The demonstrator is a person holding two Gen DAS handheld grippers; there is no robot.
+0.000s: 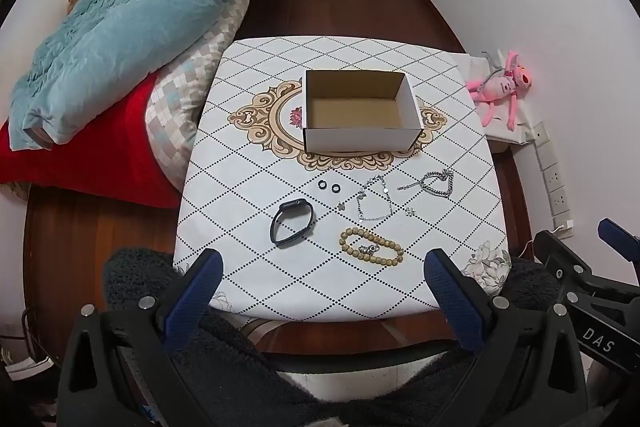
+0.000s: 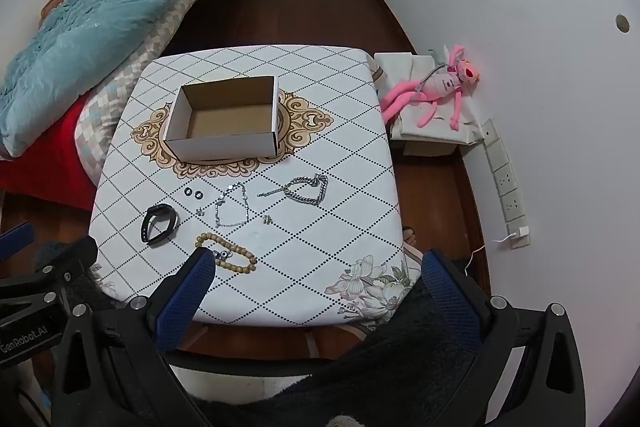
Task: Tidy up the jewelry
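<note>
An empty white cardboard box (image 1: 360, 143) (image 2: 224, 147) stands open on the small patterned table (image 1: 248, 107) (image 2: 340, 131). In front of it lie a black watch band (image 1: 291, 222) (image 2: 159, 224), two small black rings (image 1: 328, 185) (image 2: 193, 192), a thin silver chain (image 1: 374, 203) (image 2: 233, 206), a thick silver chain bracelet (image 1: 434, 182) (image 2: 306, 189), a wooden bead bracelet (image 1: 370, 247) (image 2: 230, 251) and two tiny earrings (image 1: 409, 211) (image 2: 267, 219). My left gripper (image 1: 324, 263) hangs open above the table's near edge. My right gripper (image 2: 318, 263) is open too, nothing between its fingers.
A bed (image 1: 120, 27) with a blue quilt and red blanket borders the table's left side. A pink plush toy (image 1: 500, 87) (image 2: 436, 87) lies on a white box by the right wall. Wall sockets (image 2: 506, 187) run along that wall. Dark fuzzy fabric covers the person's lap below.
</note>
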